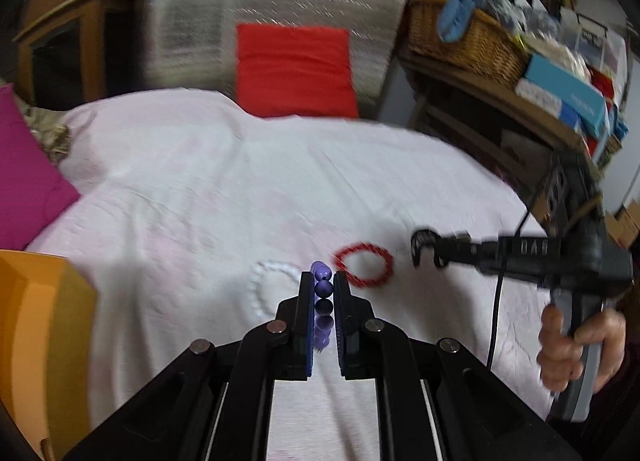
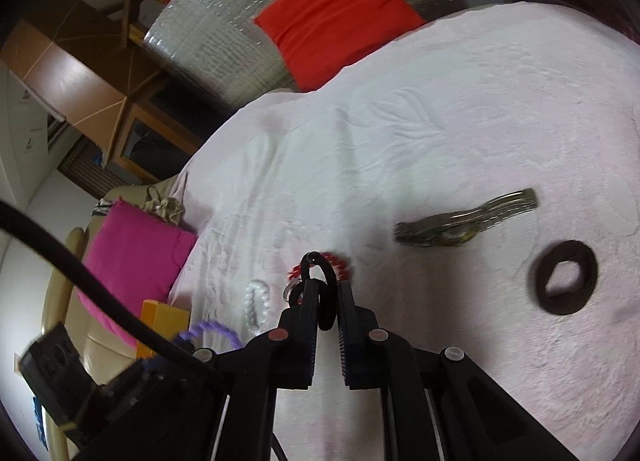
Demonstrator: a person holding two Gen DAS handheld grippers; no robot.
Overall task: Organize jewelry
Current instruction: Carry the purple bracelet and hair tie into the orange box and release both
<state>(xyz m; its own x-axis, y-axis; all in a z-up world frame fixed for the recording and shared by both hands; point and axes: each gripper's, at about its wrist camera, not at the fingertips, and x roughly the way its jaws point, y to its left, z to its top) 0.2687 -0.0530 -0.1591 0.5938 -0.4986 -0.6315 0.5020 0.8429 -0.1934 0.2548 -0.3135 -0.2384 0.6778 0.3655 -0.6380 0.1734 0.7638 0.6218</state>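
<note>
Your left gripper (image 1: pixel 323 281) is clamped on a purple bead bracelet (image 1: pixel 323 288), the strand running edge-on along the fingers and poking out past the tips, lifted above the pale bedspread (image 1: pixel 192 189). An orange box (image 1: pixel 36 333) sits close at the far left; judging by the task, that may be where the bracelet goes, so the move is leftward and your left hand is nearer. Just beyond the tips lie a white bead bracelet (image 1: pixel 266 289) and, to its right, a red bead bracelet (image 1: pixel 364 264), near each other. Further right, your right gripper (image 2: pixel 328 289) is closed narrowly on a black hair tie (image 2: pixel 326 285), its loop standing up between the fingers. A metal watch (image 2: pixel 464 223) and a brown scrunchie (image 2: pixel 564 281) lie to its right with open cloth around them.
</note>
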